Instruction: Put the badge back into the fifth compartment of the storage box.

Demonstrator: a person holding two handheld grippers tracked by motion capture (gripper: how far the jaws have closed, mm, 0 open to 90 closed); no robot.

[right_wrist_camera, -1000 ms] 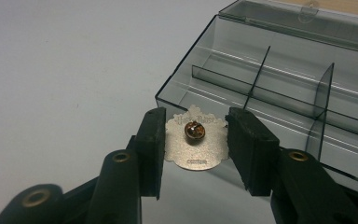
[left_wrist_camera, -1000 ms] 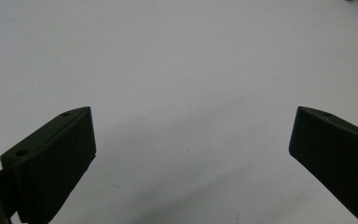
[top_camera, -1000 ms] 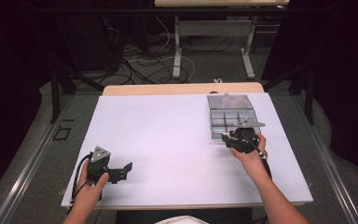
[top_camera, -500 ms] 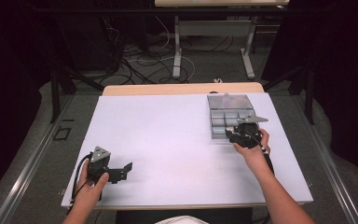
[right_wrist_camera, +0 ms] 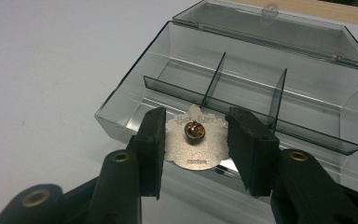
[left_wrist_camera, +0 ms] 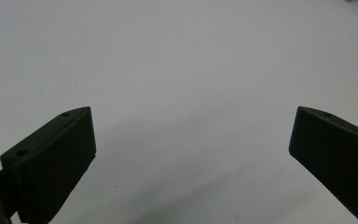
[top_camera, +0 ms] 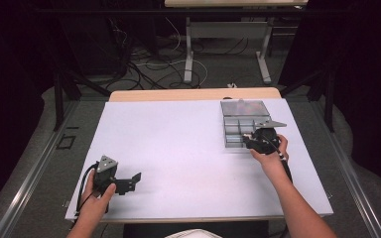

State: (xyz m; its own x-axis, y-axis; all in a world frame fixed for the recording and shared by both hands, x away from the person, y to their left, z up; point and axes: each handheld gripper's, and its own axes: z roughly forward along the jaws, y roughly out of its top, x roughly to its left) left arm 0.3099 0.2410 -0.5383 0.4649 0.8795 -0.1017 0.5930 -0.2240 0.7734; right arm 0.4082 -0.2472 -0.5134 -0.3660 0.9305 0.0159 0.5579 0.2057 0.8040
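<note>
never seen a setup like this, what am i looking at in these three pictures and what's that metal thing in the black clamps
A person at a white table holds a hand-operated two-jaw gripper in each hand. The high view looks down from above; the other two come from cameras riding on the grippers. The left gripper rests open over bare table. The right gripper is shut on a metal pin badge, seen from its back with a brass clasp, held at the near edge of an open clear plastic compartment box.

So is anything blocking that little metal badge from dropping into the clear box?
Nothing visible does. The right tongs grip the badge by its edges, right above the near compartment of the box. The lid is folded back and that compartment looks empty; thin dividers stand farther back.
</note>
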